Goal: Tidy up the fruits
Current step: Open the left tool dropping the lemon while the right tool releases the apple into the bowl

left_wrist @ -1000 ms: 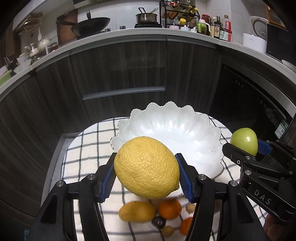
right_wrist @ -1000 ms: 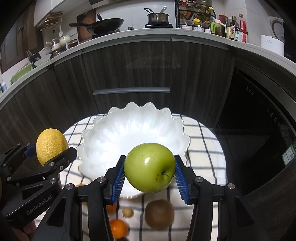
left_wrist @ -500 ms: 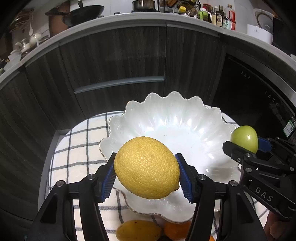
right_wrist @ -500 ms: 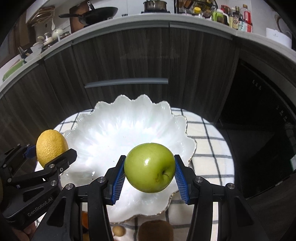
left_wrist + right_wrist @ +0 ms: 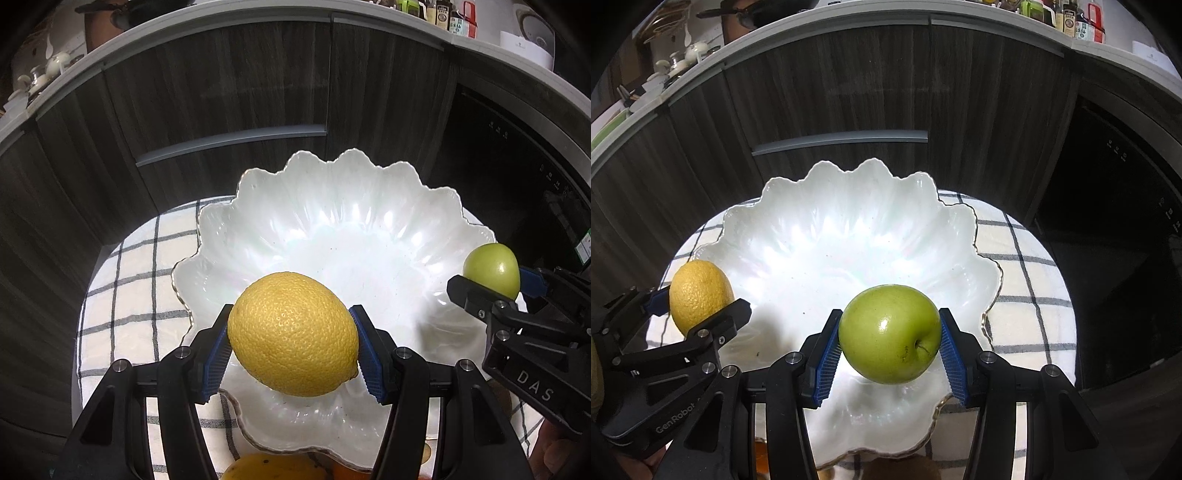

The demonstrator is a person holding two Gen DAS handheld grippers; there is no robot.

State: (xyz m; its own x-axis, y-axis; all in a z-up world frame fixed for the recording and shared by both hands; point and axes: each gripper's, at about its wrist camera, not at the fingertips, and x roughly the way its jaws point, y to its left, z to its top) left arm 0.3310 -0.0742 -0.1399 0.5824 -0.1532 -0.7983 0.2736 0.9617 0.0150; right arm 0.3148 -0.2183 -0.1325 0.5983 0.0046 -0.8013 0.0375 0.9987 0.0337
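Fruits are in hand on both sides: the left tool (image 5: 291, 349) is clamped on a lemon (image 5: 293, 334), the right tool (image 5: 888, 349) on a green apple (image 5: 890, 332), both held over the near part of the white scalloped bowl (image 5: 849, 206), at about 6 o'clock of it. The bowl sits on a checked cloth (image 5: 1027, 266). Both fruits look firm and rounded; the apple's smooth skin seems likelier to slip. A grip across the widest middle suits them. The bowl looks fragile, so a low release seems wise.
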